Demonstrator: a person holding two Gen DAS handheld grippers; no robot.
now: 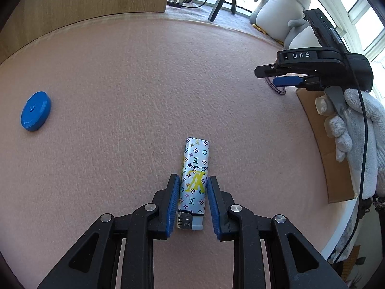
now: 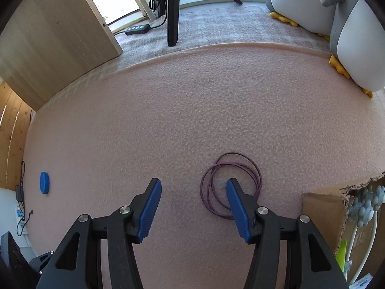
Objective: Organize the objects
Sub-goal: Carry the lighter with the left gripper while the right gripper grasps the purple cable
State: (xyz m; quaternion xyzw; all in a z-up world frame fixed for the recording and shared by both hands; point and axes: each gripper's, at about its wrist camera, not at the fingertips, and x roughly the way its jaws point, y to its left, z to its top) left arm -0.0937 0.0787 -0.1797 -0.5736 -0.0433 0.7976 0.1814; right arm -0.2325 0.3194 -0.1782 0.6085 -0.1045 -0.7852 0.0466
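Straddling glossy rectangular lighter (image 1: pixel 194 183): ribbed left gripper (image 1: pixel 194 201).

On the pink mat (image 1: pixel 144 84) lie one lighter (image 1: pixel 195 168), one blue round disc (image 1: pixel 35 110) and one coil of purple wire (image 2: pixel 231 183). Two grippers show: the left (image 1: pixel 193 187) and the right (image 2: pixel 192 190). Beyond stand two plush penguins (image 1: pixel 284 2), one cardboard box (image 2: pixel 322 214) and one power strip (image 2: pixel 137 29).
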